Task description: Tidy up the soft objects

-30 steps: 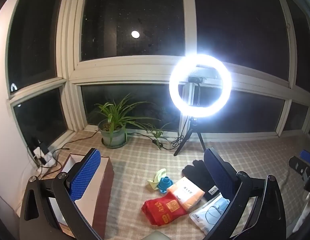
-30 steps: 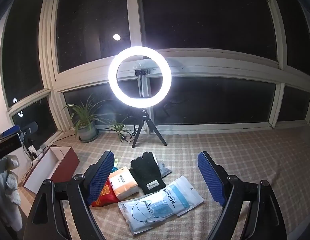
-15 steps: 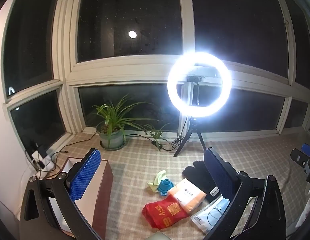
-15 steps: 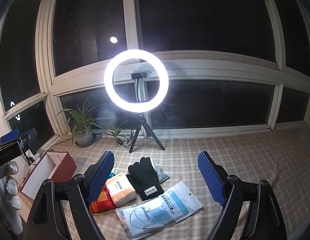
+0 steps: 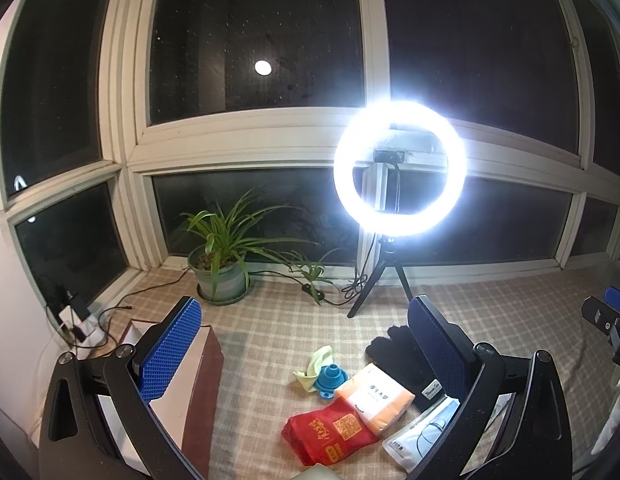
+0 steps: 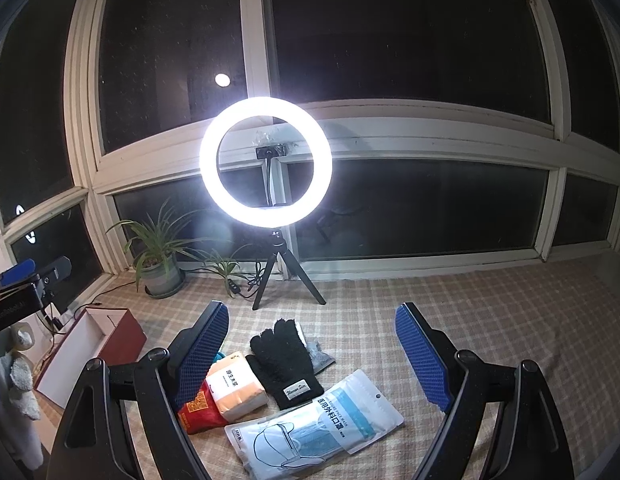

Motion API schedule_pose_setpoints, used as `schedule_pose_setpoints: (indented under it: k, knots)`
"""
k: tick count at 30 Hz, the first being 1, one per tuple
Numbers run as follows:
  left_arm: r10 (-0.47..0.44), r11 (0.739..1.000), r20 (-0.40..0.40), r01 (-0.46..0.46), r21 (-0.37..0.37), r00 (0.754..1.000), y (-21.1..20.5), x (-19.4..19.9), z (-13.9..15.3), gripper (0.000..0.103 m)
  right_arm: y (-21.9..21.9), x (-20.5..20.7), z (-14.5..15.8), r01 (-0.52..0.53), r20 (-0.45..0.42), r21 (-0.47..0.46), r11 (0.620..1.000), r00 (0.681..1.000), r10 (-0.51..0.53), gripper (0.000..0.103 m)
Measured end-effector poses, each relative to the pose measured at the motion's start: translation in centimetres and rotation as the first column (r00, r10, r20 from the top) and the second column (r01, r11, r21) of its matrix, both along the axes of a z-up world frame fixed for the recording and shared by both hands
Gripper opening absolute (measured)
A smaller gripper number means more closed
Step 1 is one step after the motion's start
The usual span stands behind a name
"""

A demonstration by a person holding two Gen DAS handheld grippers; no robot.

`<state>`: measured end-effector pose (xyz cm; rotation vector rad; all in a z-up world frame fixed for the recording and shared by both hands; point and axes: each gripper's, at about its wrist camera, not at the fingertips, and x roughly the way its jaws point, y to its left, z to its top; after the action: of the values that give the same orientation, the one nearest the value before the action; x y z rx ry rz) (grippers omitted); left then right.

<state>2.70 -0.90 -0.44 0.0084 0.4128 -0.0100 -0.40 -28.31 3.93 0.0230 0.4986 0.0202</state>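
Both grippers held up off the checked mat (image 6: 489,320), pointing fwd toward the window, tilted slightly down. Left gripper (image 5: 306,344) — fingers spread wide, nothing between the blue pads. Right gripper (image 6: 311,344) — also spread wide, empty.

Soft items sit in a cluster low-centre of both views. In the right wrist view: black glove (image 6: 284,360) lies between the fingers, centre-low; mask pack (image 6: 313,426) just below it at frame bottom; orange tissue pack (image 6: 234,386) beside the left finger, overlapping the red pouch (image 6: 198,410), which that finger partly hides. In the left wrist view the cluster lies lower right of centre, near the right finger; blue funnel-like piece (image 5: 329,376) and pale green cloth (image 5: 317,362) sit just left of the tissue pack. Open red box (image 5: 202,364) at lower left, behind the left finger. Ring light (image 6: 266,166) on tripod upper centre, potted plant (image 5: 222,264) to its left.
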Motion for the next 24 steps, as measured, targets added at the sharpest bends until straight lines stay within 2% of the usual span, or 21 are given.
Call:
schedule_pose_setpoints:
  k: [24]
  knots:
    - [-0.004, 1.000, 0.000, 0.004, 0.003, 1.000, 0.00, 0.29, -0.06, 0.102, 0.10, 0.33, -0.51, 0.001, 0.001, -0.007, 1.000, 1.000, -0.001, 0.083]
